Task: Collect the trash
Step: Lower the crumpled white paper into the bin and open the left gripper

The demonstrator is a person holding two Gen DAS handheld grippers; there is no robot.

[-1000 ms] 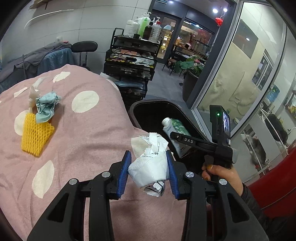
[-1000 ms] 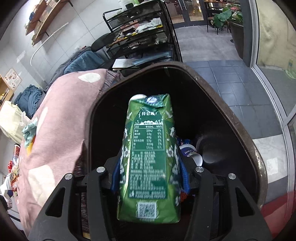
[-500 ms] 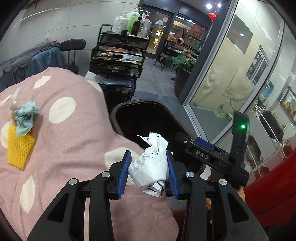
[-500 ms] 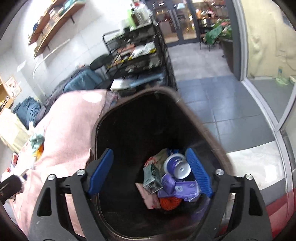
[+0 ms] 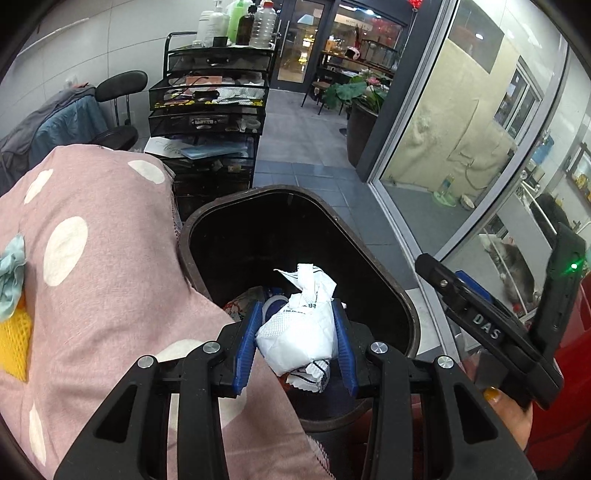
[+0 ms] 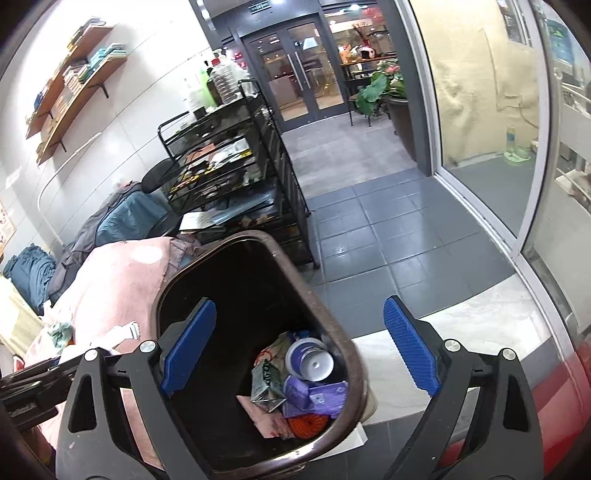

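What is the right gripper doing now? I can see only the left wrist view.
Observer: The right gripper is open and empty, above the bin.
Operator: What lies at the bottom of the bin?
Observer: A green carton lies there, beside purple packets.
Operator: Is there anything else?
Observer: Yes, an orange net lies below the packets in the picture.

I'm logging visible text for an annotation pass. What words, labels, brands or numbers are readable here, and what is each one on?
"DAS": white letters on the right gripper body, left wrist view.
Crumpled white wrapper in the left gripper: dark print, too crumpled to read.
Purple packets and green carton in the trash bin: too small.
Green sign above the doors: blurred.
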